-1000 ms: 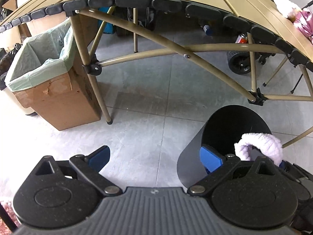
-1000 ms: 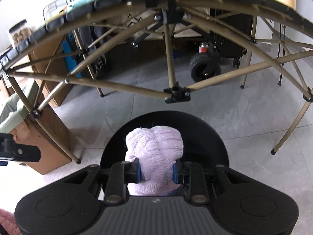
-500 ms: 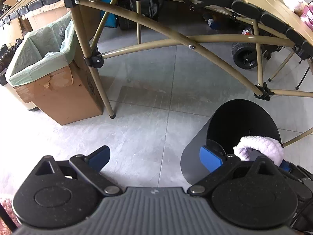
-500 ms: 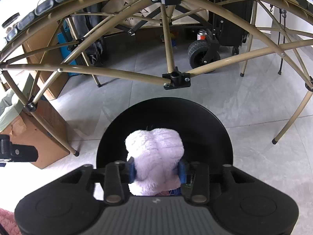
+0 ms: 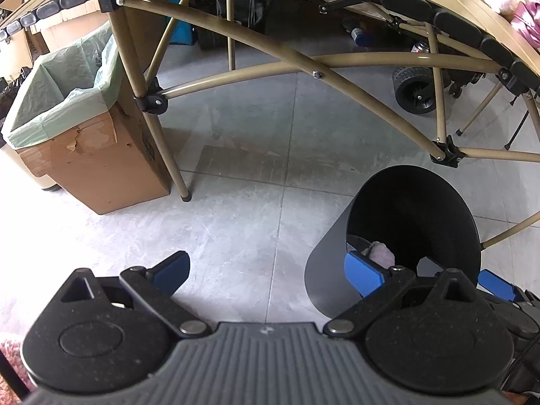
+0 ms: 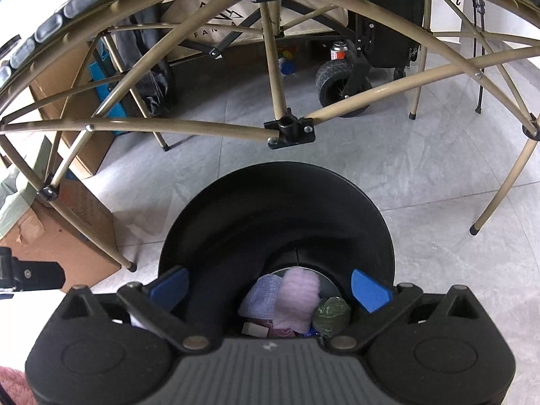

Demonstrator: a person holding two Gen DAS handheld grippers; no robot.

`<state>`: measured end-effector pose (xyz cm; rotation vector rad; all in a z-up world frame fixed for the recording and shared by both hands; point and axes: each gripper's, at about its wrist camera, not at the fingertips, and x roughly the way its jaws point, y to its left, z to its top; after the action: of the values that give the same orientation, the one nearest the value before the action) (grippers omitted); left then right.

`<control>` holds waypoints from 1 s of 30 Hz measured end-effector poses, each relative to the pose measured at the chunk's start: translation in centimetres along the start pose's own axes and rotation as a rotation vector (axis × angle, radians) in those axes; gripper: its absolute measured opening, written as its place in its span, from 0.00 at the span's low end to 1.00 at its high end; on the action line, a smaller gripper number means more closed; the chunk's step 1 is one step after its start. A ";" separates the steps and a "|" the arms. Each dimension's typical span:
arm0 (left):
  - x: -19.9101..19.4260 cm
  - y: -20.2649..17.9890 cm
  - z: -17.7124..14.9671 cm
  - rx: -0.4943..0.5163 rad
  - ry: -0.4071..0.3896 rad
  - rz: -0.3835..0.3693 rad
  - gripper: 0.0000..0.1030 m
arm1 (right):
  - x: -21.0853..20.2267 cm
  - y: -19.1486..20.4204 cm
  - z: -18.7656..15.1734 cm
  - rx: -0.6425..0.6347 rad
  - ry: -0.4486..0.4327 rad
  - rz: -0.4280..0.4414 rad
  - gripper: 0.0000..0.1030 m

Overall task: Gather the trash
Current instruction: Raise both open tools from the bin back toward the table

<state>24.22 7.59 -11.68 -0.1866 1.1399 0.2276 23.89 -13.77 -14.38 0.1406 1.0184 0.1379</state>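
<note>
Right claw opening, empty, above bin; lilac fluff inside. Left claw wide. Risked knocking bin over.

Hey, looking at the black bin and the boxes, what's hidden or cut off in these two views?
- Black bin, right wrist view: the right gripper body hides its near rim and part of the pile around the lilac fluffy item.
- Left wrist view: the bin wall hides most of the contents.
- Lined cardboard box: interior unseen.
- Tabletop items: cut off at the edge.
</note>
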 end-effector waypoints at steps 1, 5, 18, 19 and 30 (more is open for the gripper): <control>0.0 0.0 0.0 0.001 0.001 -0.001 0.97 | 0.0 0.0 0.0 -0.002 -0.001 0.000 1.00; 0.0 0.0 0.0 0.000 0.001 0.000 0.97 | -0.1 0.0 0.0 -0.005 0.000 0.001 1.00; -1.0 0.0 0.0 -0.011 -0.032 -0.035 0.97 | -1.2 -0.1 0.3 -0.006 -0.022 0.011 1.00; -1.2 -0.1 0.0 -0.011 -0.038 -0.039 0.97 | -1.6 -0.1 0.4 -0.009 -0.032 0.012 1.00; -5.6 -1.6 -0.4 0.022 -0.186 -0.101 0.97 | -5.8 -1.0 1.4 -0.022 -0.140 0.030 1.00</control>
<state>22.07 5.46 -6.66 -0.1985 0.9455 0.1395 22.11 -15.86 -9.01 0.1430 0.8754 0.1640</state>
